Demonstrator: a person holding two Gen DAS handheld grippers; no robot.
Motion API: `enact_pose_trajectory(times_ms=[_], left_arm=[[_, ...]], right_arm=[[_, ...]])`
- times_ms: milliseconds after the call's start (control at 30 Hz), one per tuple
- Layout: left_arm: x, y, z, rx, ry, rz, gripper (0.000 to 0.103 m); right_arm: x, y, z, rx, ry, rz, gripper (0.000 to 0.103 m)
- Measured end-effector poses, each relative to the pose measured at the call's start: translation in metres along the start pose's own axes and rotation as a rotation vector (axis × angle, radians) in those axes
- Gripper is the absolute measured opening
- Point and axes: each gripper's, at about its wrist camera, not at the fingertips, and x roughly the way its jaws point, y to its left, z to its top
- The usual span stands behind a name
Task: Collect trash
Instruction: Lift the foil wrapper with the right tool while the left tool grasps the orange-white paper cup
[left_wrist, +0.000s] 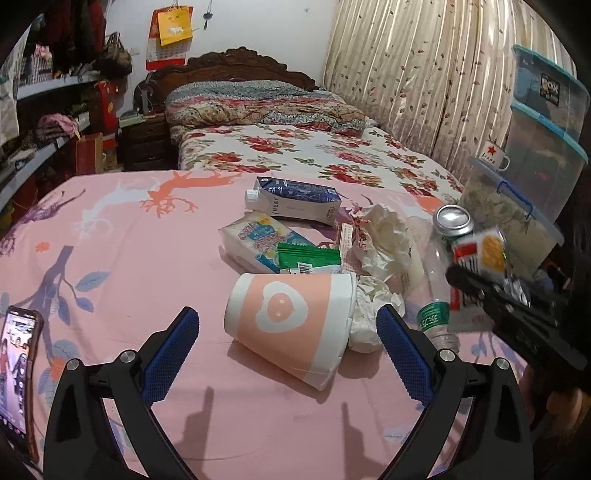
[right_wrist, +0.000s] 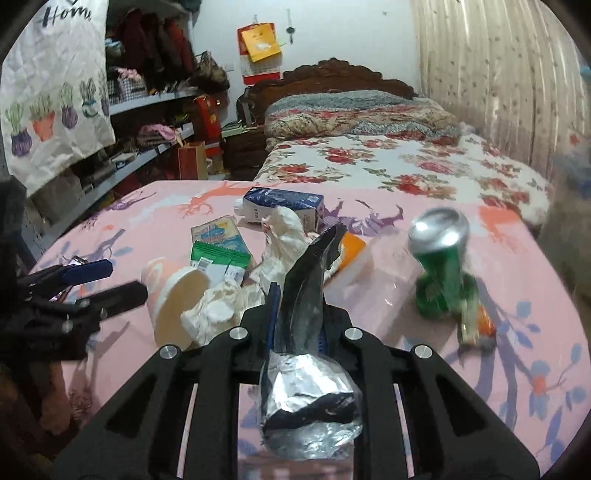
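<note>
The left hand-held gripper (left_wrist: 287, 334) shows a glossy black plastic frame with triangular cut-outs, round silver screws at the joints, and blue fingers (left_wrist: 170, 360) with a fine grid texture. The right hand-held gripper (right_wrist: 297, 319) matches: black ribbed arms, four silver screws, blue pad edges peeking through.

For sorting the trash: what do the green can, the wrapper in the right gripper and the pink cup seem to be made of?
Green can: likely aluminium, with a bare shiny silver end and glossy green print.
Wrapper, clamped in the right gripper: thin metallised plastic film, by its crinkled silvery inside.
Pink cup: smooth and matte; plastic or coated paper, I cannot tell which.
</note>
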Motion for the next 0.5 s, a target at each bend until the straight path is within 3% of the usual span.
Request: enact_pose_trajectory(times_ms=[267, 500], left_arm=[[0.007, -0.004, 0.01, 0.02, 0.001, -0.002, 0.092], [0.029, -0.011, 0.005, 0.044, 0.064, 0.031, 0.088]], right_arm=[[-0.008, -0.015, -0.012, 0.062, 0.003, 0.001, 0.019], [-0.014, -0.015, -0.006, 0.06, -0.022, 0.022, 0.019]])
